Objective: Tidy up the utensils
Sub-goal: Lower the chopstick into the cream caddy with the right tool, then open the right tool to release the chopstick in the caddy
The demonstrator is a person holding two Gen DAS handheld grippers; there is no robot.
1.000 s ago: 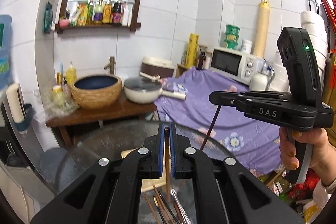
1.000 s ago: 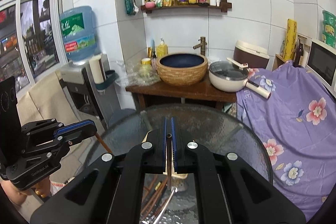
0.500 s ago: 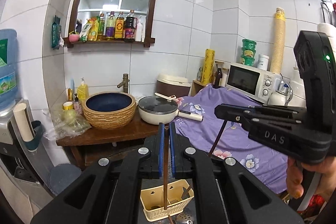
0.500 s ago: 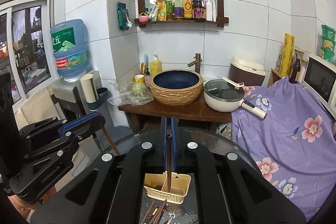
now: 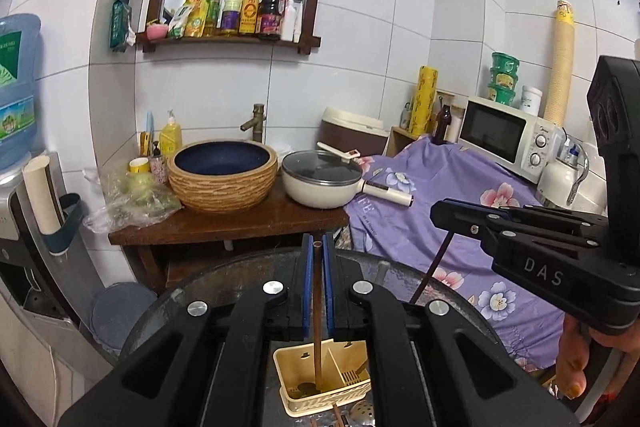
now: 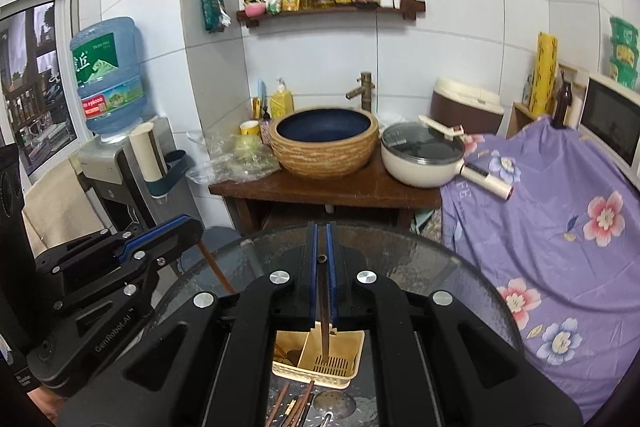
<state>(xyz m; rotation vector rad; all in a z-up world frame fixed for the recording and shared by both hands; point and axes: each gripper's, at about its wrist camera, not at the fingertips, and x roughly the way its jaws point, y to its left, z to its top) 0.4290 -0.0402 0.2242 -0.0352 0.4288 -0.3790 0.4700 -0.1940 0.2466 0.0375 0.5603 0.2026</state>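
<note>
Both grippers, left (image 5: 316, 247) and right (image 6: 322, 227), each clamp a brown chopstick, tips inside the cream two-compartment utensil basket (image 5: 296, 367).

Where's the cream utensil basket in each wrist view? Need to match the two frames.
Left wrist view: basket at bottom centre, just below the shut left gripper, whose chopstick hangs into its left compartment.
Right wrist view: basket at bottom centre, under the right gripper.
Shared landmark: the blue-lined woven basin on the wooden stand behind.
</note>
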